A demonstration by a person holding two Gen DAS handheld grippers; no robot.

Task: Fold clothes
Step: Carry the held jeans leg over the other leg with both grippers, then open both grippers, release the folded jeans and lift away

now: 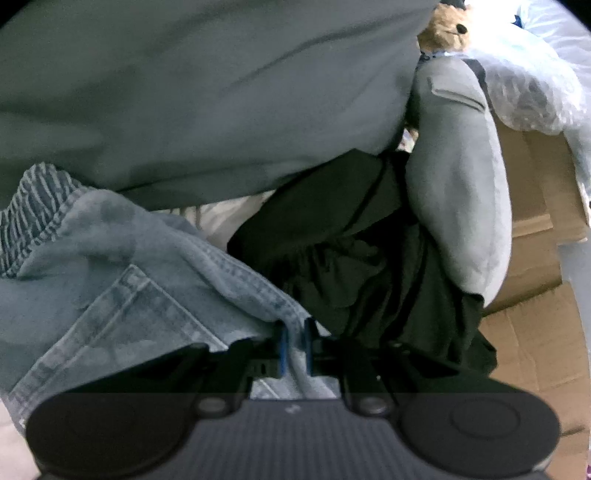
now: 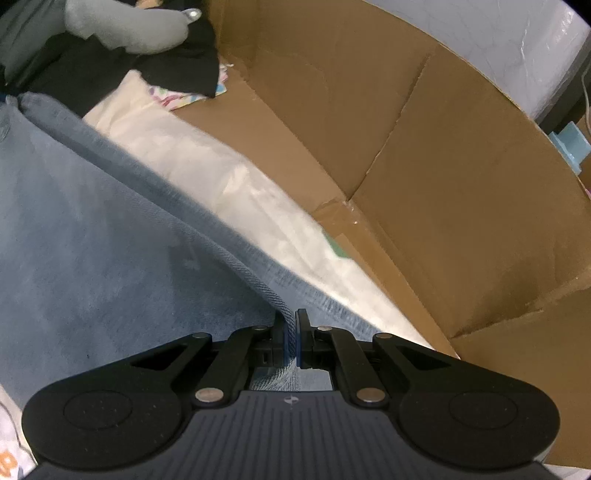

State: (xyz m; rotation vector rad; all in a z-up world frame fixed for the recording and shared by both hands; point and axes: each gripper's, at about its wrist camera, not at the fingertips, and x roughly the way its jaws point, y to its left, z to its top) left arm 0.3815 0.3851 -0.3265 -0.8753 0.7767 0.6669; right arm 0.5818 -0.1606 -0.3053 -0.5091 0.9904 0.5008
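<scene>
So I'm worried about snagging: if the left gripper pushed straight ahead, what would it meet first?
Probably the black garment bunched just past the denim that the left gripper pinches, though depth is unclear.

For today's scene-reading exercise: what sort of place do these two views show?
Probably a bedroom at home. A teddy bear and a grey plush toy lie among loose clothes, pale patterned bedding is spread beneath the jeans, and a cardboard box stands alongside.

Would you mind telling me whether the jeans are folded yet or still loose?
Still loose: the jeans lie bunched and rumpled, waistband crumpled; no neat fold shows in either view.
</scene>
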